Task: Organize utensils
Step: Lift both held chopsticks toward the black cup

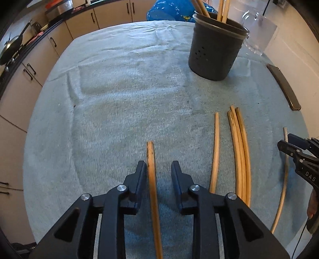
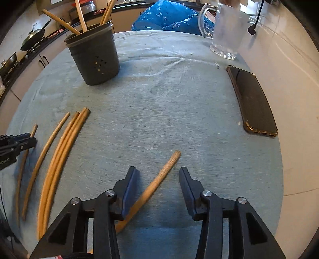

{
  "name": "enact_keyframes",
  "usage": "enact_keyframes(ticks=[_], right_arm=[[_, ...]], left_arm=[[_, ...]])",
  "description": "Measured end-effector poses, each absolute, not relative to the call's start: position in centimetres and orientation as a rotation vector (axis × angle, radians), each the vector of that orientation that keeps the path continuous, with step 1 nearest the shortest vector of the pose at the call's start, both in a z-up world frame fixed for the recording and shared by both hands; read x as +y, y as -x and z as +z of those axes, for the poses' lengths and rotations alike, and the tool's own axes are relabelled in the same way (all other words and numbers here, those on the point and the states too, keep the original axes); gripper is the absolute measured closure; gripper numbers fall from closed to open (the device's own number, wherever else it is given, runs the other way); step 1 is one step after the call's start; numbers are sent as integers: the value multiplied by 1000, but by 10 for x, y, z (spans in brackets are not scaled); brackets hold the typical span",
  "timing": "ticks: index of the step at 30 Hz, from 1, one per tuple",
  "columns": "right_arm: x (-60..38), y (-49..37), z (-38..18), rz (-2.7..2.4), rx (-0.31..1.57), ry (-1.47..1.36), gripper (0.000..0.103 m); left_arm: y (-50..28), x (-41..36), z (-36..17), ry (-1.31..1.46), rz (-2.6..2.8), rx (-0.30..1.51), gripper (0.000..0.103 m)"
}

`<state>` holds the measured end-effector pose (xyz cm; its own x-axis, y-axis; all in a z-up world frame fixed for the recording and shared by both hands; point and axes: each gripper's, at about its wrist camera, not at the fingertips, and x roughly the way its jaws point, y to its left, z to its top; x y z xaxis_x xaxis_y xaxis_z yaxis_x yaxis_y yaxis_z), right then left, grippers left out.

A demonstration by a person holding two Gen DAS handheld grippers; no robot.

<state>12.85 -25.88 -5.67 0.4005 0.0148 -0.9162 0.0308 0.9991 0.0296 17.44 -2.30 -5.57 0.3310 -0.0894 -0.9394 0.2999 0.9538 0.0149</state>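
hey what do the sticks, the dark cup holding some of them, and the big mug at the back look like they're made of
Sticks: wood or bamboo, going by the tan colour, visible grain and matte look.
Dark cup: probably matte plastic; grey, dull, with small punched holes.
Mug: clear glass, see-through with a thick ribbed base.

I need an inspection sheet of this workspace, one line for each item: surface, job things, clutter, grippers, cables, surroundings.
Surface: table under a wrinkled grey-blue cloth.
Job's things: dark holder upright, with chopsticks in it; four loose chopsticks lie between the grippers, three of them bunched.
Clutter: phone, glass mug, blue bag.
Grippers: left gripper open, one chopstick between its jaws, beside one pad; right gripper open over another chopstick, not gripped.
Cables: thin black cable at the left view's lower right; a black lead behind the mug.
Surroundings: kitchen counter with cabinets, wok on it.
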Motion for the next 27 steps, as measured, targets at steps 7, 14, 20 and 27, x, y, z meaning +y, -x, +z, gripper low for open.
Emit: enact_keyframes(ticks=[7,14,20,27], right_arm=[[-228,-152,-55,-20,1158,-40,77],[-215,-147,-56,46,1116,4,96],[-227,-129,-43,105,1025,-87,96],[-236,-103,-7,143,864,-207,96]], left_arm=[[-174,-25,-57,-199,-290,1190,77],[-161,3,-49,-62,-286,1149,96],[-131,10,-14,-17,-298,1015,96],[-99,12,37,53,-311,852,96]])
